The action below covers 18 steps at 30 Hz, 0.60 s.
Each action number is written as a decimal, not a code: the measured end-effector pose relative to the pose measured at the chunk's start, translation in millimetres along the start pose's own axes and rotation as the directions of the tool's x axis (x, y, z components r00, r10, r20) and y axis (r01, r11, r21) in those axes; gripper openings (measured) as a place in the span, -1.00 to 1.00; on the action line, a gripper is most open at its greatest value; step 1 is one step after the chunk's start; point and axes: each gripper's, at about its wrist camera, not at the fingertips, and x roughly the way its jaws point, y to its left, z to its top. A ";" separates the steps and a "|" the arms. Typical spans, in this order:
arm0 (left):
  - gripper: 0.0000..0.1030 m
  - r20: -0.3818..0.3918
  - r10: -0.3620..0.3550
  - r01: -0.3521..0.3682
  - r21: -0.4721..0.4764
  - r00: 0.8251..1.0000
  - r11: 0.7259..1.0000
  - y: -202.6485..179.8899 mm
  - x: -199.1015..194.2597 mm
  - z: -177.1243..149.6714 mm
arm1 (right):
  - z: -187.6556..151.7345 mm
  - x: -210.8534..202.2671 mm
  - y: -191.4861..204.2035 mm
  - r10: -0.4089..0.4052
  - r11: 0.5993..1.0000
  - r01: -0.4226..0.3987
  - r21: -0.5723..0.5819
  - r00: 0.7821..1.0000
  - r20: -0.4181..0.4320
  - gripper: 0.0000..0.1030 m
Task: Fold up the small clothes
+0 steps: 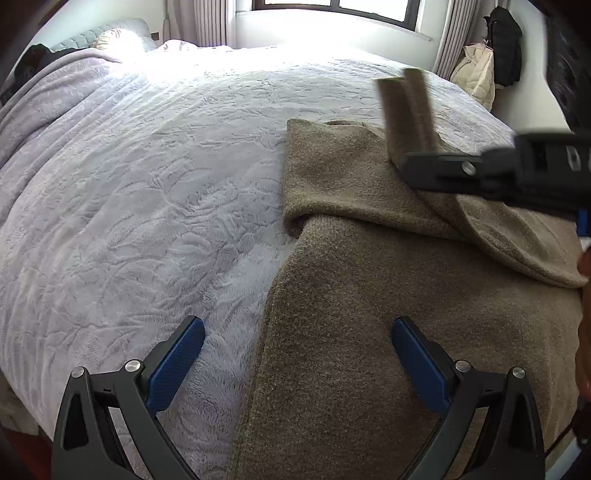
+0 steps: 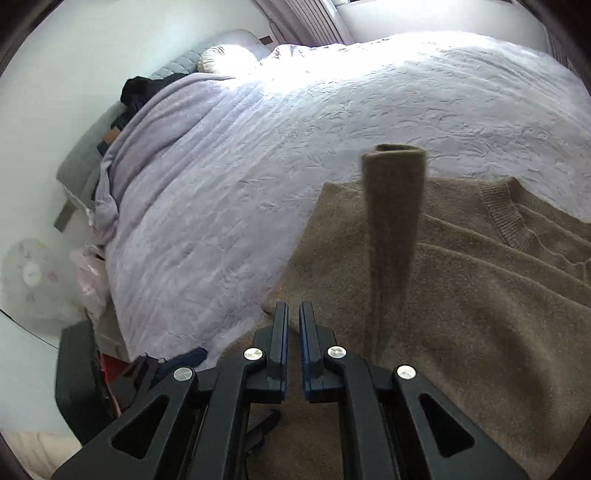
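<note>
We locate the brown knit sweater (image 1: 388, 332) flat on the near right part of the bed, on the pale lavender bedspread (image 1: 147, 184). Its ribbed neckline (image 2: 509, 218) faces the far side. 1 sleeve (image 1: 369, 184) lies folded across the body of the garment.

We see the sleeve cuff (image 2: 393, 221) standing raised above the sweater as a narrow strip with a rolled end, blurred in both views. In the right wrist view it rises just to the right of the right gripper (image 2: 293, 321). The 2 jaws of that gripper stand nearly together, with only a thin slit between the blue pads (image 2: 304, 350), and we see no cloth in that slit. In the left wrist view the cuff meets the side of the right gripper's black body; we cannot tell how it is caught there.

The left gripper (image 1: 297, 343) is spread wide with nothing between its fingers (image 1: 177, 365). It hovers over the left edge of the sweater, 1 finger above the bedspread and 1 above the knit.

At the far side we note a pillow (image 1: 118, 38), a window (image 1: 340, 7) and curtains (image 1: 208, 22). Coats (image 1: 495, 62) hang at the right wall.
</note>
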 end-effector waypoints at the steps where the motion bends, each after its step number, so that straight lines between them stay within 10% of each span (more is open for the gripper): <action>1: 0.98 0.000 -0.003 0.003 0.000 1.000 1.000 -0.2 -2.7 2.0 | -7.8 -8.1 -7.2 0.003 0.999 -0.004 0.034 1.000 0.017 -0.84; 4: 0.98 0.035 -0.005 0.005 -0.003 0.999 1.000 3.1 -16.2 11.0 | -35.5 -44.4 -42.6 0.041 0.982 -0.052 0.180 0.997 0.066 -0.63; 7: 0.98 0.094 -0.009 0.009 0.000 0.996 1.000 0.3 -28.5 32.4 | -77.4 -94.5 -82.7 -0.026 0.950 -0.018 0.311 0.990 0.138 0.08; 18: 0.97 -0.028 0.047 -0.046 0.066 0.998 0.997 -41.2 36.0 85.1 | -156.4 -162.7 -194.4 -0.120 0.669 -0.171 0.723 0.935 0.332 -0.18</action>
